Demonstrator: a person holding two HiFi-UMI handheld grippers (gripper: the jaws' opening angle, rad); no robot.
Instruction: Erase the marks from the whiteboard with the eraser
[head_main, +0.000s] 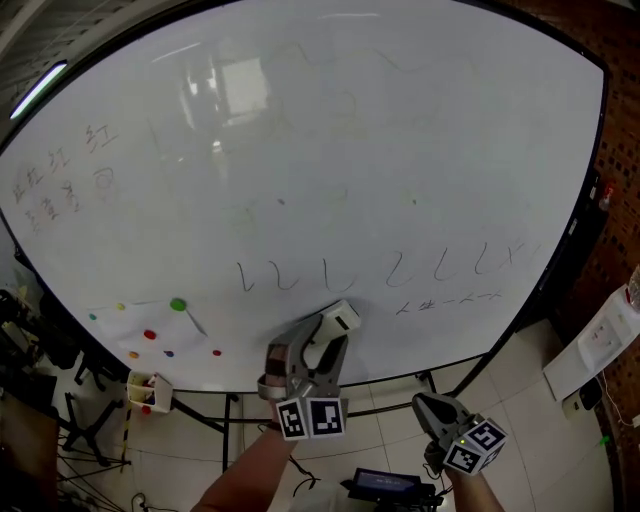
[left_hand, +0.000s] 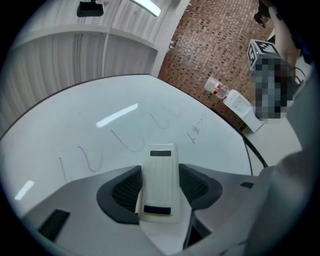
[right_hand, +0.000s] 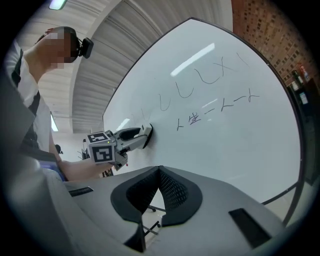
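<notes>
The fingers of my left gripper (head_main: 322, 345) stand fairly wide, clamped on the two long sides of the white eraser (left_hand: 159, 172), which sticks out past their tips. Its back, with a dark patch at each end, faces my camera. The wiping face is turned away and I cannot see it. From the right gripper view the eraser's front end seems to lie against the whiteboard (head_main: 400, 140), though the line of contact is too small to be sure. The eraser sits low on the board, just under the right end of the left group of looping marks (head_main: 288, 277). A shorter line of small strokes (head_main: 450, 300) lies further right, too thin to read.

The fingers of my right gripper (right_hand: 159, 186) are closed, tips meeting, with nothing between them. It hangs at the lower right, apart from the board, and the hand behind it is cut off by the bottom edge of the head view.

Further out, faint red writing (head_main: 70, 170) at the board's upper left is illegible. Coloured magnets (head_main: 177, 304) dot a sheet at the lower left. A brick wall (head_main: 620, 180) stands at the right.
</notes>
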